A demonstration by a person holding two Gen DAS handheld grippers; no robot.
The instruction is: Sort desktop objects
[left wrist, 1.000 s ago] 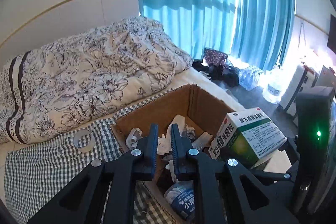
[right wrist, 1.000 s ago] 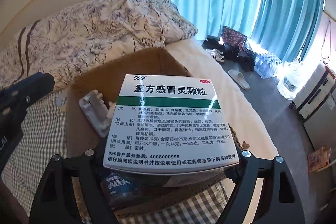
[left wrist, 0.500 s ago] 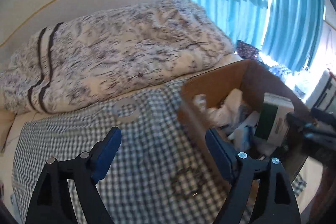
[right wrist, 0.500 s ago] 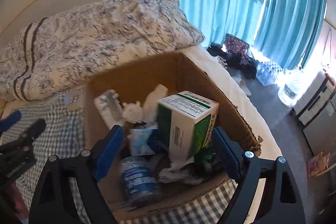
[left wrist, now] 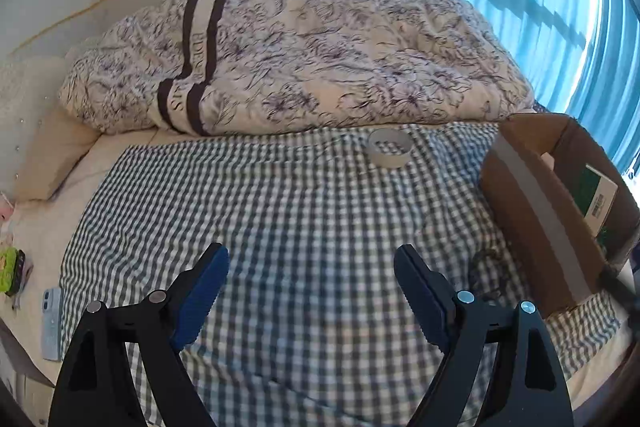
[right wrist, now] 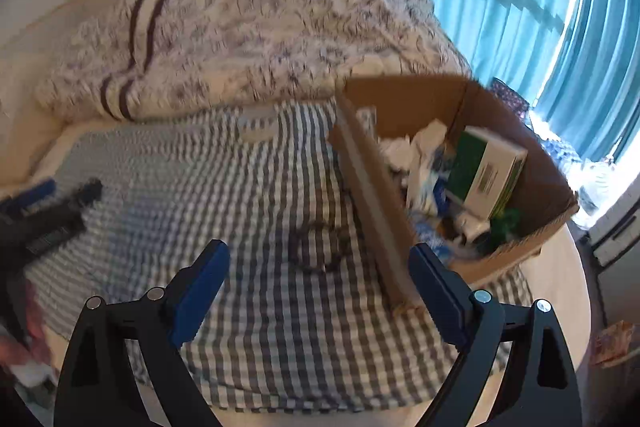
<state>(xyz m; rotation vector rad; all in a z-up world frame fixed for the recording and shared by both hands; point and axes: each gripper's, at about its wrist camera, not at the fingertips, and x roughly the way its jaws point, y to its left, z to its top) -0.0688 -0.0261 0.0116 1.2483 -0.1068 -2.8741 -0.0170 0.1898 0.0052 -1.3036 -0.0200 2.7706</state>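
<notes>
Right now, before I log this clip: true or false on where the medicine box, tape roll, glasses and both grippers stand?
1. The left gripper is shut on the tape roll. False: it is open and empty; the tape roll lies on the checked cloth.
2. The medicine box sits inside the cardboard box. True.
3. The right gripper is open. True.
4. The dark glasses are in the cardboard box. False: they lie on the cloth beside it.
</notes>
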